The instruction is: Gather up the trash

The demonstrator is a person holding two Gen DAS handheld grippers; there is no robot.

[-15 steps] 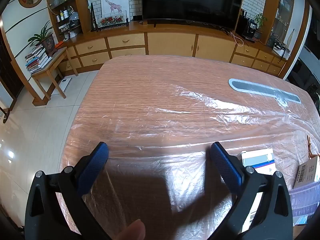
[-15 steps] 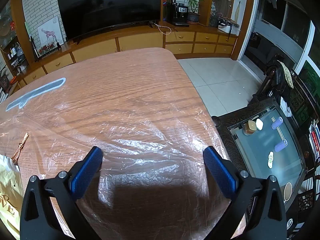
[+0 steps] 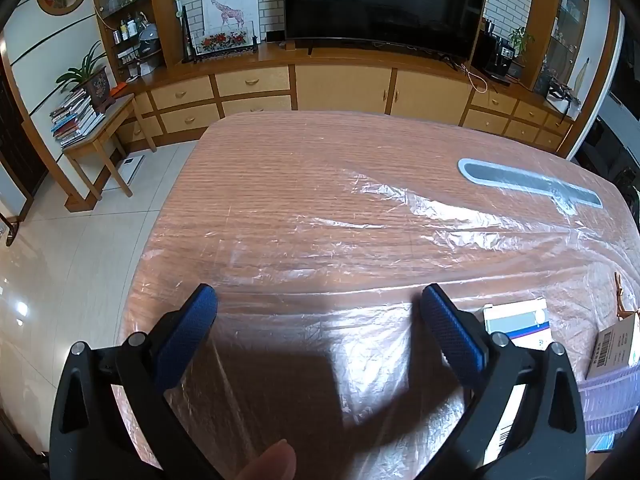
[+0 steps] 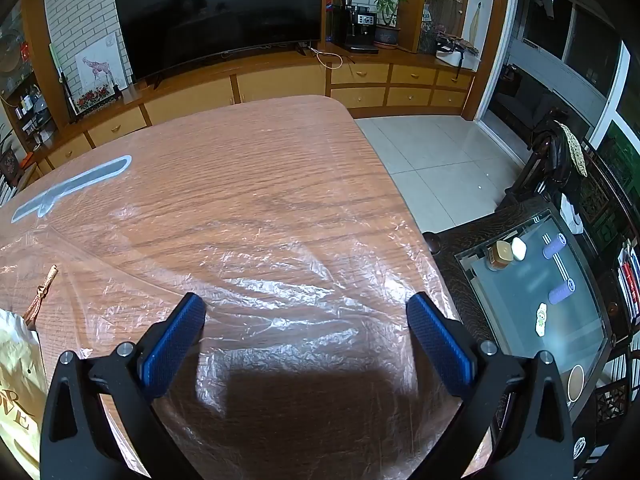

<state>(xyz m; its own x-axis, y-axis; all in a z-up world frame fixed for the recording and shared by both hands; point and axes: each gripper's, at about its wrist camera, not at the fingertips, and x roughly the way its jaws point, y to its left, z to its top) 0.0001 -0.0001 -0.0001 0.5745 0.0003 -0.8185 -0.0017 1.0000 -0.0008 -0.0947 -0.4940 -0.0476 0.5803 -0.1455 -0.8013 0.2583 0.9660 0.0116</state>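
Two views are given. From the left wrist, the left gripper is held with fingers spread wide and nothing between them, above the plastic-covered table. A white-and-blue box and a barcoded carton are seen just off its right finger, toward the right edge.

From the right wrist, the right gripper is likewise spread and empty; a gold bag is seen at far left. The trash is judged nearer the left gripper.

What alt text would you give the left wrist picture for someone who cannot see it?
The left claw hangs open over a wooden table under crinkled clear plastic, holding nothing. At the table's right edge lie a white and blue box and a barcoded cardboard box. Cabinets and a dark television stand beyond.
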